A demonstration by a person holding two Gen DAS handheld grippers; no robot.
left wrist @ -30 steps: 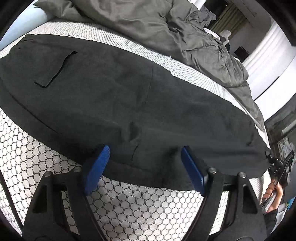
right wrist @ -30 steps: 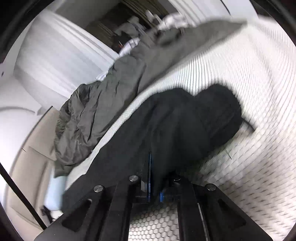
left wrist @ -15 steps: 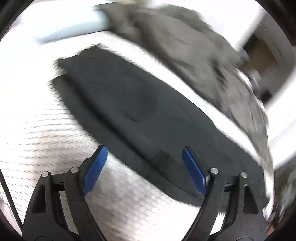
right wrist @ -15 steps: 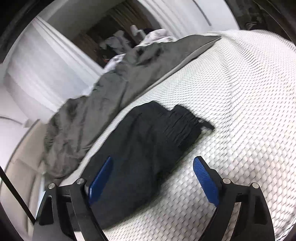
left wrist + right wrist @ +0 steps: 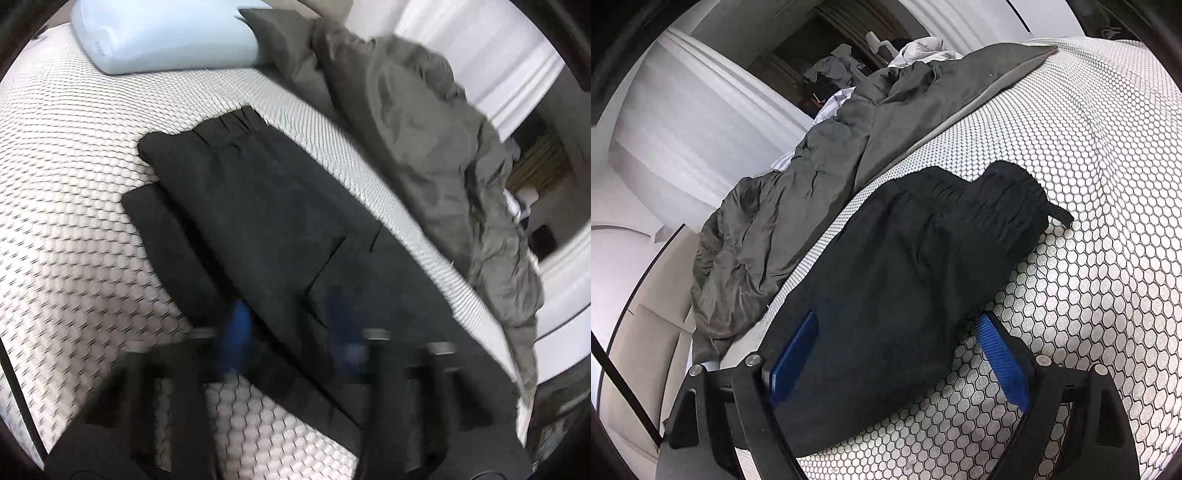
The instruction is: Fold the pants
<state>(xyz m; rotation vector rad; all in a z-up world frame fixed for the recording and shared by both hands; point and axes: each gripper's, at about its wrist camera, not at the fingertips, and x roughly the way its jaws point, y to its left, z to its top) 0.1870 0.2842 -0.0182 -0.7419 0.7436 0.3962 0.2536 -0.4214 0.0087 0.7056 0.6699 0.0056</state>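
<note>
On the bed (image 5: 1108, 155), across its white honeycomb cover, the black pants (image 5: 905, 266) lie already doubled lengthwise, one leg stacked over the other, with the gathered waistband at the end nearest the pale blue pillow (image 5: 166, 37). A rumpled grey duvet (image 5: 812, 177) sits just beside them along the far edge.

My left tongs (image 5: 291, 332) are blurred and closing; their blue pads straddle the near edge of the cloth, and I cannot tell whether they have bitten it yet. My right tongs (image 5: 897, 354) stand spread wide, one pad over the fabric and one over the bare cover, pinching nothing.

I judge this cloth light, soft and limp: it will sag and drag behind any single hold, and the stacked layers may slide apart. I would take both layers together at the edge, one tongs on each corner of the same end, and lift them evenly so the fold carries over flat.
</note>
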